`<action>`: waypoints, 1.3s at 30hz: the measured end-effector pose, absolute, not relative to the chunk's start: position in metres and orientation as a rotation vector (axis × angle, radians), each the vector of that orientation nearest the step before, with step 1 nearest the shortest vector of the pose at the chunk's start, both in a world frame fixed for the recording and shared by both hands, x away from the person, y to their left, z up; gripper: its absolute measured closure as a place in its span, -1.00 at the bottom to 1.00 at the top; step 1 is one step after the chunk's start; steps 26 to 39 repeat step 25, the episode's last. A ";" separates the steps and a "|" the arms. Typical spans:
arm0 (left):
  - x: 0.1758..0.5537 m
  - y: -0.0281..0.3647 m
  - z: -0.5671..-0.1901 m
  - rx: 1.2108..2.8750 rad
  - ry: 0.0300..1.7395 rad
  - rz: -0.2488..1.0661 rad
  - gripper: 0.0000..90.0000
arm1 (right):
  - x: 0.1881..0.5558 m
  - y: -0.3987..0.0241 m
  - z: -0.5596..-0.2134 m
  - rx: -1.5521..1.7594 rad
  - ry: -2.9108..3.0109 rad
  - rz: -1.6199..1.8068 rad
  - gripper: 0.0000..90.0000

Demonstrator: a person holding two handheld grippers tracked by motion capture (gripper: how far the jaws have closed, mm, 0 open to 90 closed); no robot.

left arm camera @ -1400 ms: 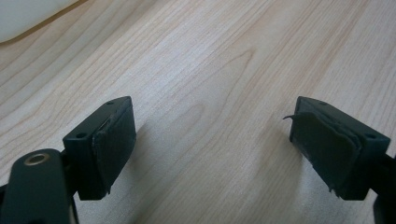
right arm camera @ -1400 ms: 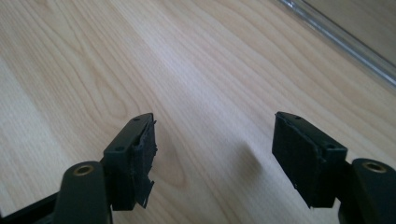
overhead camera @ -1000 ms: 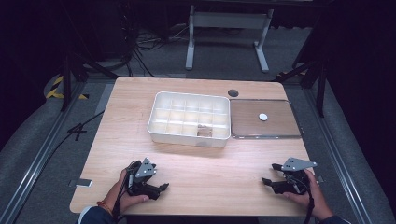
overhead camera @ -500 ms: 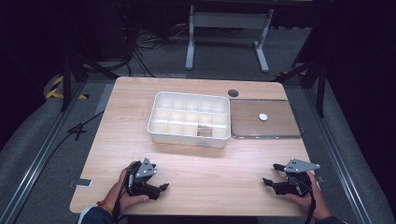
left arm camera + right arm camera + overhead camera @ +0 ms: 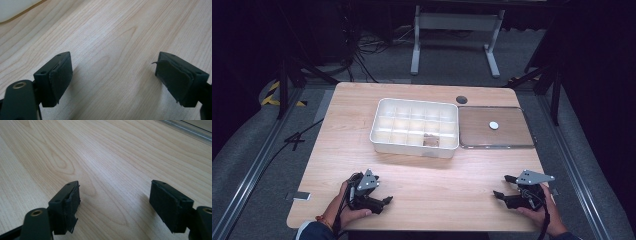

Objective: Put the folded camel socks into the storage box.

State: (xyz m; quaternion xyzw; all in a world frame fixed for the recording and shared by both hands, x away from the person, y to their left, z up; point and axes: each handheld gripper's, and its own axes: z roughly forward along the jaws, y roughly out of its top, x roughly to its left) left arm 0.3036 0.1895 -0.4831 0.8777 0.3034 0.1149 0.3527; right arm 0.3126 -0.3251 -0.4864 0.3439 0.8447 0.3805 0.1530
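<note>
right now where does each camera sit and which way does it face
high view: above the near edge, looking forward and down on the table; hands with left claw and right claw show.
left gripper view: rides the left claw, facing bare wood.
right gripper view: rides the right claw, facing wood.
Shared: the tabletop; both claws open, empty.

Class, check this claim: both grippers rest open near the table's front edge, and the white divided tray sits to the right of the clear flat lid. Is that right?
Not quite. The high view shows the white divided tray to the left of the clear flat lid, touching or nearly so. The rest holds: the left gripper and right gripper rest open near the table's front edge.
</note>
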 end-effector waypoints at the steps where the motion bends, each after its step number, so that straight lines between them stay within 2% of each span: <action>1: 0.304 0.189 -0.483 2.270 0.783 0.298 -0.68 | 0.313 -0.325 -0.486 0.987 2.423 1.091 -0.45; 39: 0.305 0.189 -0.483 2.268 0.783 0.291 -0.68 | 0.313 -0.325 -0.486 0.988 2.423 1.093 -0.45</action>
